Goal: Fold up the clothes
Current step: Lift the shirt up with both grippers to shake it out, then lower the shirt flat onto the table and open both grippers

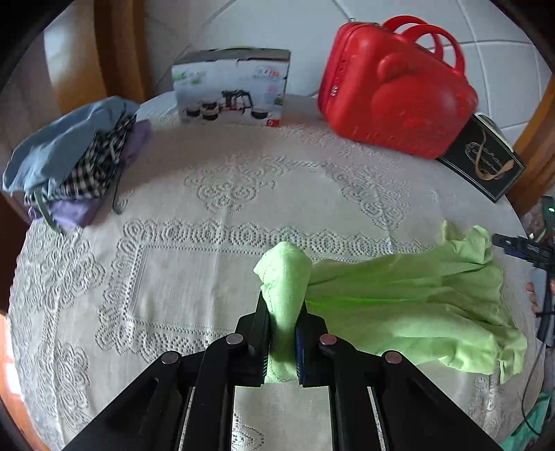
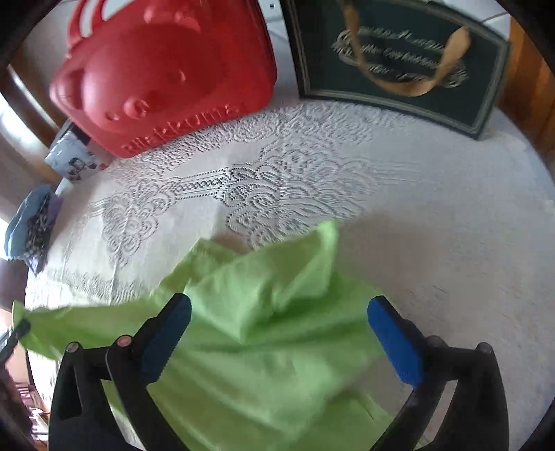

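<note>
Two grippers, left gripper (image 1: 282, 341) pinching green garment (image 1: 409, 305), right gripper (image 2: 277, 333) spread wide above it, lace tablecloth (image 1: 194, 277)

Setting: domestic interior, likely a dining or living room. Landmark: round table (image 1: 492, 194) under a white lace tablecloth (image 1: 215, 194). At the table's far edge: printed carton picturing a glass tea set (image 1: 230, 86); beside it, red moulded plastic case with twin handles (image 1: 395, 86); next along, dark gift box with gold lettering and ribbon (image 1: 482, 163). On the table's left side: heap of mixed clothes (image 1: 76, 159). Behind the table: white tiled wall (image 1: 485, 20), wooden trim (image 1: 118, 48).
</note>
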`<control>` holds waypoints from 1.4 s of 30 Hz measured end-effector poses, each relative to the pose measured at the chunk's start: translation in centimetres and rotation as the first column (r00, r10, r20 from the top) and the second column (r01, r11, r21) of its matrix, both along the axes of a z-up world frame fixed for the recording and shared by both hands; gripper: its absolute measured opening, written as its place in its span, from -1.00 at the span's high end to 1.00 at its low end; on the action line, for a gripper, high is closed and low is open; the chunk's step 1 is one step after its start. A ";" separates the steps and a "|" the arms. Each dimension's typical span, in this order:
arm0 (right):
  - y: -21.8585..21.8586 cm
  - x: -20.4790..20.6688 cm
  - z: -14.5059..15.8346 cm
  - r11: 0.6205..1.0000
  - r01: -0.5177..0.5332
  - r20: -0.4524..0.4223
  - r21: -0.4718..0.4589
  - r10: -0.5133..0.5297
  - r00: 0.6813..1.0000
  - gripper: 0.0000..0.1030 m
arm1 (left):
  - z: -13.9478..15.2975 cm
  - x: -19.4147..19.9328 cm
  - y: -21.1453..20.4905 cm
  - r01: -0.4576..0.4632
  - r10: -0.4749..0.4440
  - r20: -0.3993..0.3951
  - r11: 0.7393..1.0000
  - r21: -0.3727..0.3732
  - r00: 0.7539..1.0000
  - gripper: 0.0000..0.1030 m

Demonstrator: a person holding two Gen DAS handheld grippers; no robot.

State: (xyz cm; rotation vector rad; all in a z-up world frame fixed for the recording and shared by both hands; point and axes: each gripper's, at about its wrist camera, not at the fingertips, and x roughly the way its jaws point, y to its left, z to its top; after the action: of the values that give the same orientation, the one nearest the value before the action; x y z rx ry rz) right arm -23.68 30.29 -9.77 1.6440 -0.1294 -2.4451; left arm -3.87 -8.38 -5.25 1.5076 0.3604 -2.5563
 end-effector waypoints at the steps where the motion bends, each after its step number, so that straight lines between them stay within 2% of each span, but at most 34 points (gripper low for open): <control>1: -0.5 -0.7 -0.8 1.000 -0.002 0.011 0.007 0.002 1.000 -1.00 | -0.2 0.0 0.0 -0.005 0.005 0.003 1.000 0.002 1.000 0.77; 2: -1.0 -1.1 -1.7 0.999 -0.010 0.028 0.031 0.009 1.000 -1.00 | -0.3 0.0 -0.1 -0.009 0.009 0.006 1.000 0.002 1.000 0.77; 3: -1.6 -1.3 -2.6 0.997 -0.027 0.046 0.066 0.024 0.999 -0.90 | -0.3 0.0 -0.1 -0.014 0.013 0.007 1.000 0.002 1.000 0.77; 4: -2.6 -1.2 -3.1 0.989 -0.049 0.044 0.142 0.043 0.998 -0.49 | -0.3 -0.1 -0.1 -0.015 0.015 0.008 1.000 0.001 1.000 0.77; 5: -3.3 -1.0 -2.8 0.976 -0.070 0.015 0.205 0.069 0.998 0.06 | -0.2 -0.1 -0.2 -0.016 0.016 0.004 1.000 -0.001 1.000 0.77; 6: -3.9 -0.6 -2.3 0.978 -0.091 0.013 0.190 0.091 0.996 0.90 | 0.1 -0.1 -0.3 -0.015 0.015 -0.004 1.000 -0.002 1.000 0.77; 8: -4.2 0.5 -0.7 0.977 -0.090 -0.025 0.192 0.097 0.995 0.90 | 1.4 0.1 -0.5 -0.001 0.000 -0.041 1.000 -0.009 0.999 0.77; 10: -3.2 2.4 2.6 0.985 -0.056 -0.118 0.163 0.076 0.990 0.90 | 3.2 0.5 -0.8 0.021 -0.023 -0.088 1.000 -0.019 0.996 0.77; 13: -1.2 7.2 10.0 0.995 0.005 -0.294 0.100 0.025 0.955 0.90 | 7.7 2.2 -1.5 0.055 -0.065 -0.197 0.997 -0.056 0.978 0.77; 15: -0.2 11.4 15.6 0.996 0.048 -0.422 0.077 -0.011 0.907 0.90 | 10.8 3.6 -2.0 0.078 -0.095 -0.271 0.994 -0.072 0.958 0.77; 17: 0.9 16.8 21.5 0.995 0.089 -0.547 0.041 -0.052 0.836 0.90 | 14.3 5.2 -2.5 0.132 -0.143 -0.340 0.990 -0.057 0.929 0.77; 20: 1.3 23.1 27.6 0.992 0.122 -0.653 0.016 -0.082 0.753 0.90 | 17.1 6.8 -2.1 0.211 -0.226 -0.385 0.974 -0.081 0.895 0.77; 25: 0.8 30.7 33.1 0.986 0.167 -0.745 0.007 -0.106 0.659 0.90 | 20.2 8.9 -1.8 0.266 -0.283 -0.444 0.959 -0.101 0.850 0.77; 28: 0.1 35.7 36.7 0.981 0.191 -0.825 0.024 -0.089 0.558 0.90 | 24.7 11.4 -2.7 0.267 -0.294 -0.536 0.955 -0.129 0.791 0.77; 30: 0.2 38.4 39.4 0.978 0.207 -0.870 0.019 -0.086 0.486 0.90 | 28.7 12.8 -3.2 0.257 -0.294 -0.607 0.955 -0.150 0.738 0.77; 32: 0.6 39.5 41.9 0.975 0.223 -0.894 0.011 -0.090 0.438 0.90 | 31.9 13.4 -3.3 0.246 -0.289 -0.654 0.956 -0.160 0.699 0.77; 34: 1.6 39.2 43.8 0.974 0.224 -0.904 -0.018 -0.112 0.412 0.90 | 33.7 12.9 -3.1 0.239 -0.281 -0.669 0.958 -0.157 0.688 0.77; 35: 2.3 38.5 44.5 0.974 0.222 -0.903 -0.036 -0.127 0.410 0.90 | 34.3 12.4 -2.9 0.236 -0.278 -0.670 0.959 -0.156 0.689 0.77; 36: 2.8 37.2 44.9 0.975 0.216 -0.895 -0.045 -0.136 0.425 0.89 | 35.0 11.8 -2.6 0.232 -0.275 -0.670 0.960 -0.154 0.689 0.77; 37: 3.4 35.6 45.1 0.976 0.209 -0.884 -0.053 -0.143 0.445 0.89 | 34.9 10.8 -2.3 0.223 -0.270 -0.659 0.962 -0.157 0.702 0.77; 39: 4.2 30.6 44.1 0.981 0.187 -0.840 -0.048 -0.141 0.524 0.89 | 33.8 8.1 -1.7 0.198 -0.253 -0.621 0.967 -0.157 0.742 0.77; 42: 5.0 22.1 39.6 0.987 0.159 -0.740 -0.028 -0.127 0.660 0.89 | 29.8 2.4 -1.1 0.158 -0.211 -0.517 0.977 -0.145 0.829 0.77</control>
State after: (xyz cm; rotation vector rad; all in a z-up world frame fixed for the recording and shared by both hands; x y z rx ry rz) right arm -1.56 35.29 29.85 0.5237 -0.0871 -3.0367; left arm -1.50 -9.43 24.59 0.8054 0.1467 -3.0719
